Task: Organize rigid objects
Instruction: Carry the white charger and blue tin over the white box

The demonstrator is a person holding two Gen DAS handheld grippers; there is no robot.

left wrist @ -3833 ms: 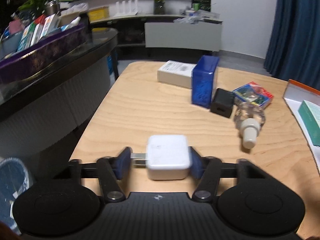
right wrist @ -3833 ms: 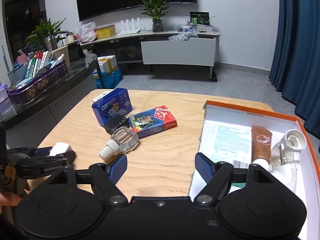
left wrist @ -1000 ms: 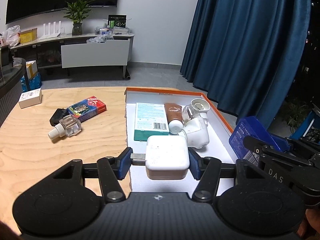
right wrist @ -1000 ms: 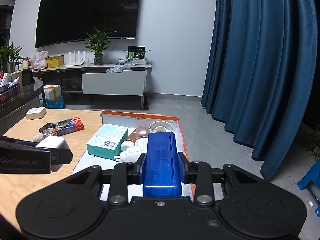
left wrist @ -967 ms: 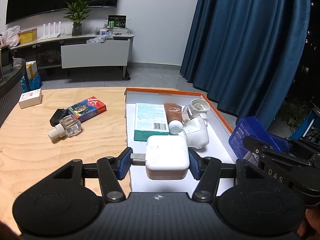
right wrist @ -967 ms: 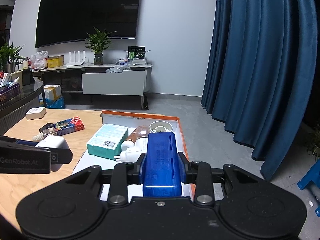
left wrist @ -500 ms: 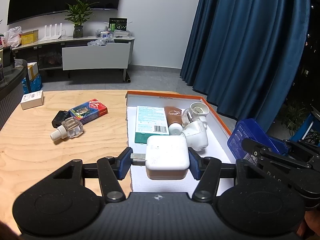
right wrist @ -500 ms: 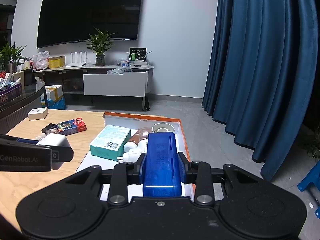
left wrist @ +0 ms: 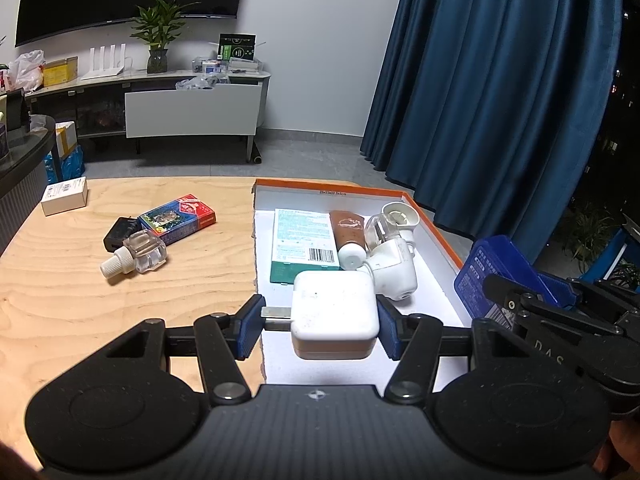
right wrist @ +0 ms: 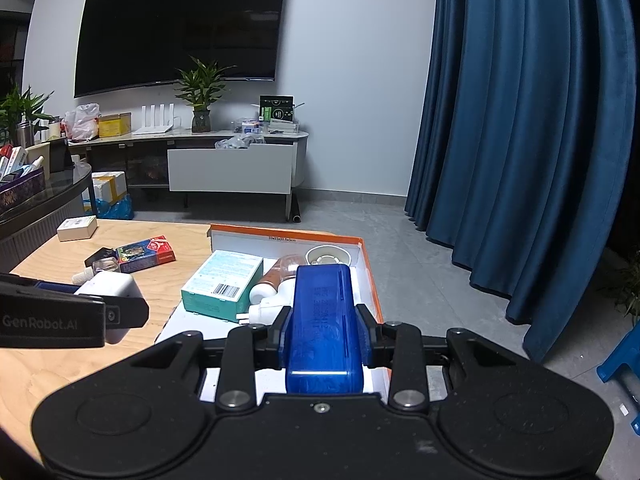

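Observation:
My left gripper (left wrist: 318,326) is shut on a white power adapter (left wrist: 334,312) and holds it above the near left part of the orange-rimmed white tray (left wrist: 434,228). My right gripper (right wrist: 323,334) is shut on a blue plastic box (right wrist: 323,320) above the tray's near right edge (right wrist: 370,280); the box also shows in the left wrist view (left wrist: 494,268). In the tray lie a teal carton (left wrist: 304,244), a brown tube (left wrist: 347,232) and white plastic pieces (left wrist: 394,268).
On the wooden table (left wrist: 60,300) left of the tray lie a clear bottle with a white cap (left wrist: 138,256), a black adapter (left wrist: 116,234), a red and blue card pack (left wrist: 178,218) and a small white box (left wrist: 64,196). Blue curtains hang to the right.
Both grippers with their loads have come over the tray. In the last half second they edged slightly forward; grips are unchanged.

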